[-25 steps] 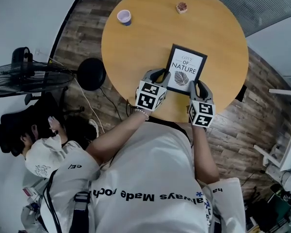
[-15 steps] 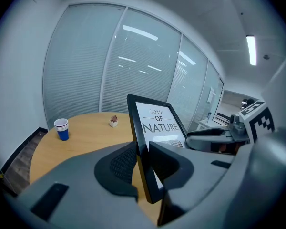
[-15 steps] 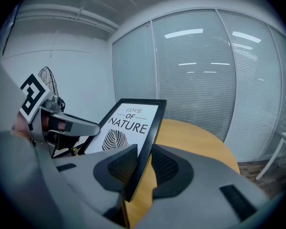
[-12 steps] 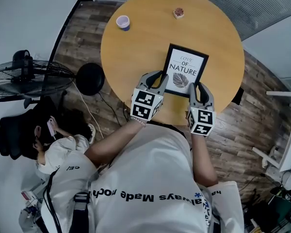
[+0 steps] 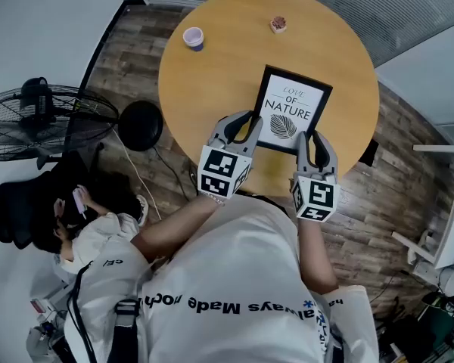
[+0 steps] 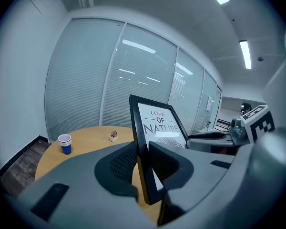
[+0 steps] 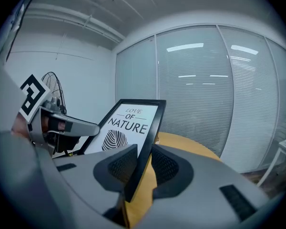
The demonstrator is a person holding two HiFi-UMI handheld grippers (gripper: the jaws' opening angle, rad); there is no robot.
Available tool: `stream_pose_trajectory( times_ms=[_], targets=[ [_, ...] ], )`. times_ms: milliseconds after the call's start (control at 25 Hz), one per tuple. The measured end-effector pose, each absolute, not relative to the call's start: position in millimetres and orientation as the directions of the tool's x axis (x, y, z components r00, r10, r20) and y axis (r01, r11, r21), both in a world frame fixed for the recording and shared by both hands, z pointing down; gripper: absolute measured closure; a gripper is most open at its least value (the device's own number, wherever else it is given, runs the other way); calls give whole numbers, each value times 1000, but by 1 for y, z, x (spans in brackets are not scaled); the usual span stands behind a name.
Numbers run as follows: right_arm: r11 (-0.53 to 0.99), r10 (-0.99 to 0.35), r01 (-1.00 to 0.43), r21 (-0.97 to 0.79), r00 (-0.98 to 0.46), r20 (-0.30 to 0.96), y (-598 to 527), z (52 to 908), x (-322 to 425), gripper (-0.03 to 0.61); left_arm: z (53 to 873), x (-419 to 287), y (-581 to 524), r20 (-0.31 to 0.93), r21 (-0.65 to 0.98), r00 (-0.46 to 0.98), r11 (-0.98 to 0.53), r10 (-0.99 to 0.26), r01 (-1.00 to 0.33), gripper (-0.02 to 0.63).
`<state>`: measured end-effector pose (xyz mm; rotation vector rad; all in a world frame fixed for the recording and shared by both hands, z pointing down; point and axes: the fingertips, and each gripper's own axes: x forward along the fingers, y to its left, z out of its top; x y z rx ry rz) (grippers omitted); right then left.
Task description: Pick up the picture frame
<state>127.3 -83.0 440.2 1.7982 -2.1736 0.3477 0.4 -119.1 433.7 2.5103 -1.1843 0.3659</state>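
We hold the left gripper with its jaws drawn in tight on the picture frame. Both ribbed pads press the black moulding near its lower left corner, one on the front and one on the back, and no gap shows between pad and frame. The right gripper is in the same state, its jaws narrowed onto the frame's right-hand edge just above the lower right corner.

The frame rises ahead of both sets of jaws and spans the space between them, its lower edge nearest us. In the gripper views it stands steeply, leaning back a little, with the printed face turned toward the right gripper's side. We cannot tell whether its lower edge touches the round wooden table.

The frame is a thin black rectangle around a white sheet. The sheet reads "LOVE OF NATURE" in dark letters above a dark oval leaf drawing.

Beyond the left gripper, well apart from it, a paper cup sits near the table's far left rim. A small potted plant sits farther ahead, past the frame's top. A floor fan stands off to the left of the left gripper.
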Motion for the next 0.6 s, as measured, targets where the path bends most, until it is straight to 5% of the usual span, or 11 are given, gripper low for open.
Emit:
stream_pose_trajectory(
  times_ms=[600],
  targets=[
    [182, -952, -982, 58, -161, 262, -70, 369, 119, 472, 365, -9, -105, 242, 166, 626, -604, -741, -779, 520]
  ],
)
